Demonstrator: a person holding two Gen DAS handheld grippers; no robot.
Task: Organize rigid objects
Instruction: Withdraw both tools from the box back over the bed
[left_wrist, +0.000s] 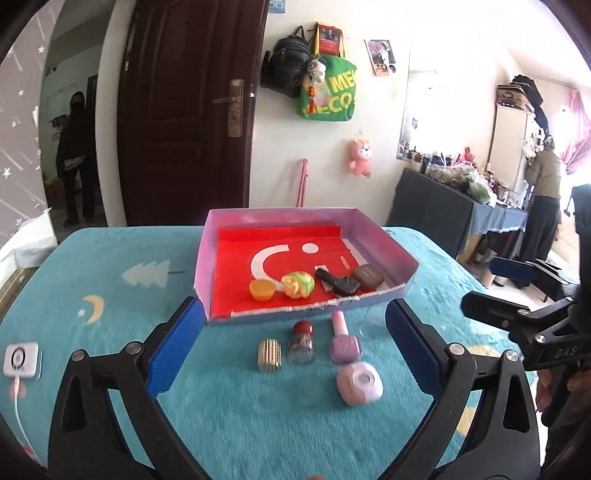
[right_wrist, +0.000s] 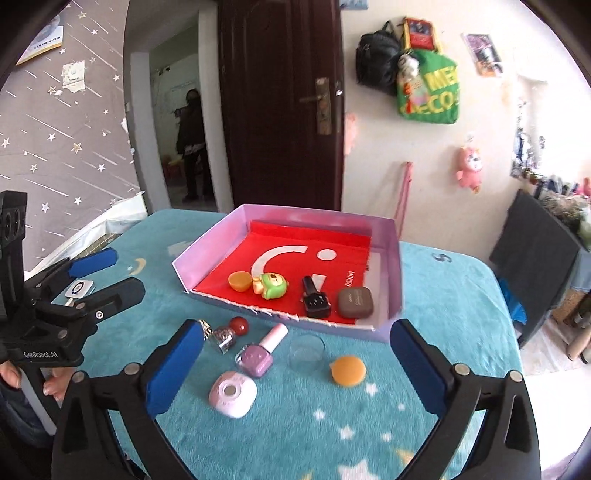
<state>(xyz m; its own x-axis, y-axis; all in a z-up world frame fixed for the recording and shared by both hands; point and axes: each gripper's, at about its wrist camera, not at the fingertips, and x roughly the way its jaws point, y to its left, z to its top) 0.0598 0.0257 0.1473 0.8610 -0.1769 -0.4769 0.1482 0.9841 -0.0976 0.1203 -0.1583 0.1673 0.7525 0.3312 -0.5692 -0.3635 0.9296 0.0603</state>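
1. Blue-padded, the left gripper (left_wrist: 293, 347) stood spread wide with nothing between its fingers (left_wrist: 173, 350), held above the tabletop (left_wrist: 110, 280).
2. Directly ahead of it, on the teal plush cover, lay a gold ribbed cap (left_wrist: 269, 354), a small clear bottle with a red cap (left_wrist: 302, 341), a lilac nail-polish bottle (left_wrist: 344, 339) and a pink round case (left_wrist: 359, 383), close together but apart.
3. The right gripper (right_wrist: 297, 363) was likewise spread wide and held nothing; its fingers (right_wrist: 173, 373) framed the same group.
4. Between those fingers, the right wrist view also showed a clear glass disc (right_wrist: 306, 350) and an orange round lid (right_wrist: 348, 370) lying just beside each other on the cover.
5. Beyond the loose items stood a shallow lilac cardboard tray (left_wrist: 384, 240) lined with red paper.
6. Along the tray's near wall sat an orange cup (left_wrist: 262, 290), a yellow-green toy figure (left_wrist: 297, 285), a black nail-polish bottle (left_wrist: 338, 282) and a brown case (left_wrist: 367, 277), in a row.
7. A white device on a cable (left_wrist: 21, 360) lay at the cover's left edge, well apart from the group.
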